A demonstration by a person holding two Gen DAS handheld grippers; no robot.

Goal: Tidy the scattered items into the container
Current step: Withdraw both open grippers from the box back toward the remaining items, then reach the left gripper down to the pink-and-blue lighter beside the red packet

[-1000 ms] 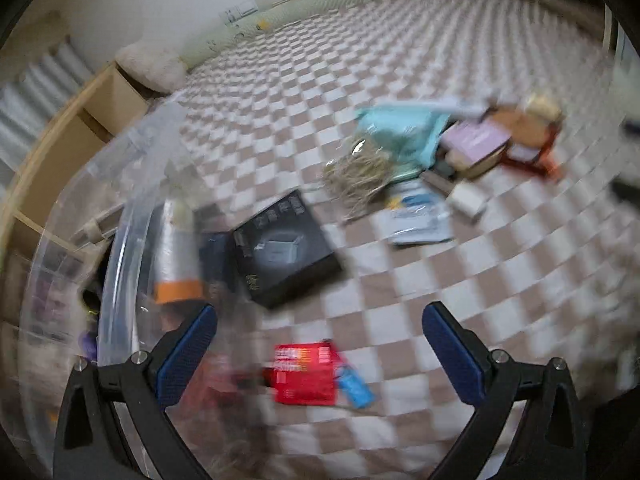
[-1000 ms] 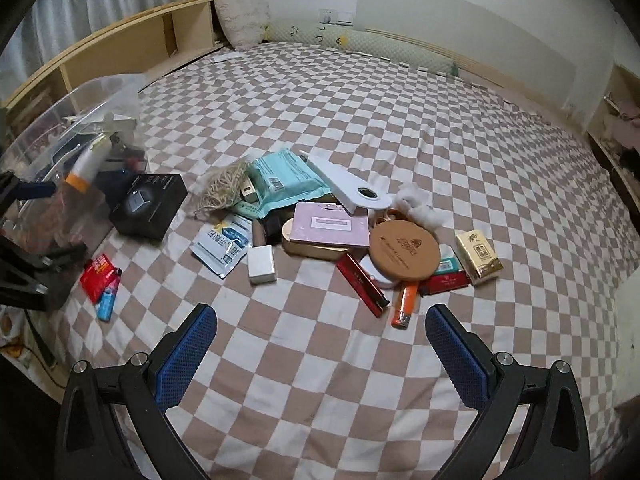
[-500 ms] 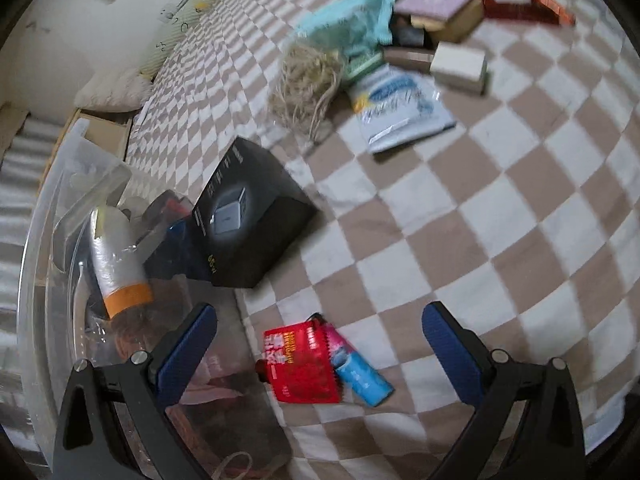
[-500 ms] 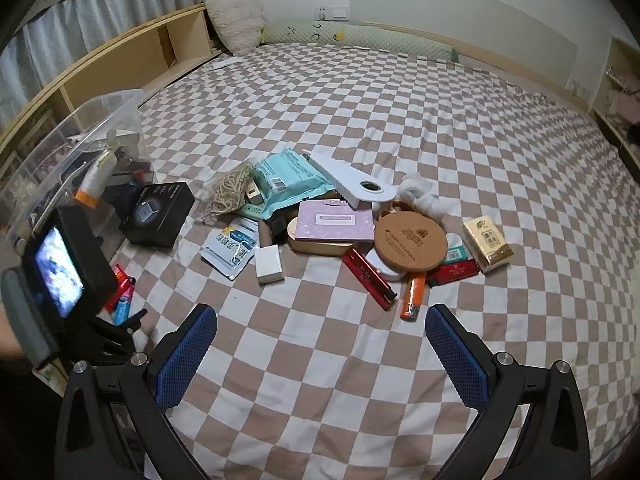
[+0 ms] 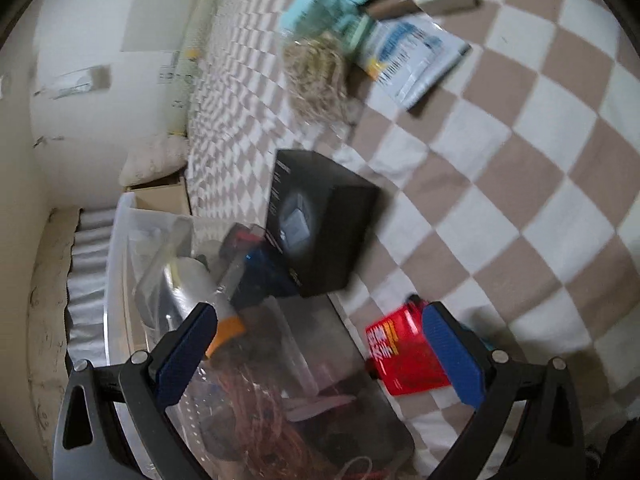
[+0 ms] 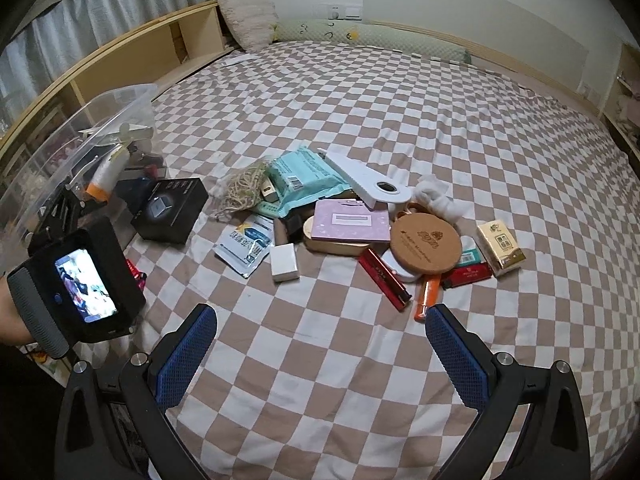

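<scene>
Starting at nine o'clock in the right wrist view, a clear plastic bin (image 6: 100,120) is seen at the bed's edge, already loaded with a white tube capped in orange (image 6: 105,174) and other odds and ends. Just beside its wall a black box (image 6: 170,210) is found on the checked bedspread (image 6: 400,120). Over this corner the left gripper (image 5: 320,354) is held with jaws spread wide and nothing between them; a red packet (image 5: 404,354) lies on the cover by its right finger (image 5: 454,356), close against the bin. From twelve to two o'clock the main heap is spread: a ball of twine (image 6: 242,184), a teal pouch (image 6: 306,178), a pink box (image 6: 352,222), a round cork lid (image 6: 426,244), a gold carton (image 6: 502,250). The right gripper (image 6: 320,354) is poised low at six o'clock, likewise wide open and empty.

A miss is judged likely at the red packet: it is thin and flat on soft cloth, so bedding could be pinched instead. The bin wall could be struck by the left finger (image 5: 186,354), and the bin tipped off the edge.
</scene>
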